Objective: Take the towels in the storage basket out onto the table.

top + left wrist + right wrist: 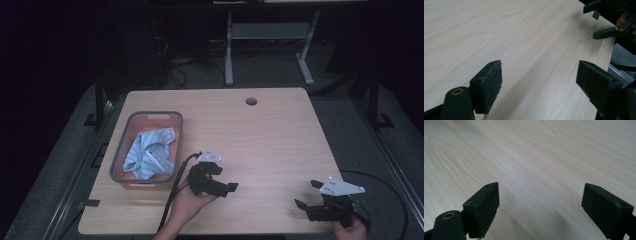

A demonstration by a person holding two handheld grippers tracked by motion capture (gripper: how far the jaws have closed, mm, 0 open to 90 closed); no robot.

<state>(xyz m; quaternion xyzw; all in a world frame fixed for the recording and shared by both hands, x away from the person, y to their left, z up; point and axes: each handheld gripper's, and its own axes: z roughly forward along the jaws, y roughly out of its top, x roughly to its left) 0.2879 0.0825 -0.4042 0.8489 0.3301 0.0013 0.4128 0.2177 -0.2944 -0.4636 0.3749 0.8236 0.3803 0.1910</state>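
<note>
Resting low over the wooden bench [270, 130], the left gripper [220, 184] and the right gripper [306, 196] both have their fingers wide apart and hold nothing. The striped blue cloth [150, 152] lies crumpled inside the grey bin [118, 155], just beside the left gripper.

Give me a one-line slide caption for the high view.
Both tongs, left and right, open over the wooden table; crumpled blue cloth sits in the grey-rimmed bin.
</note>
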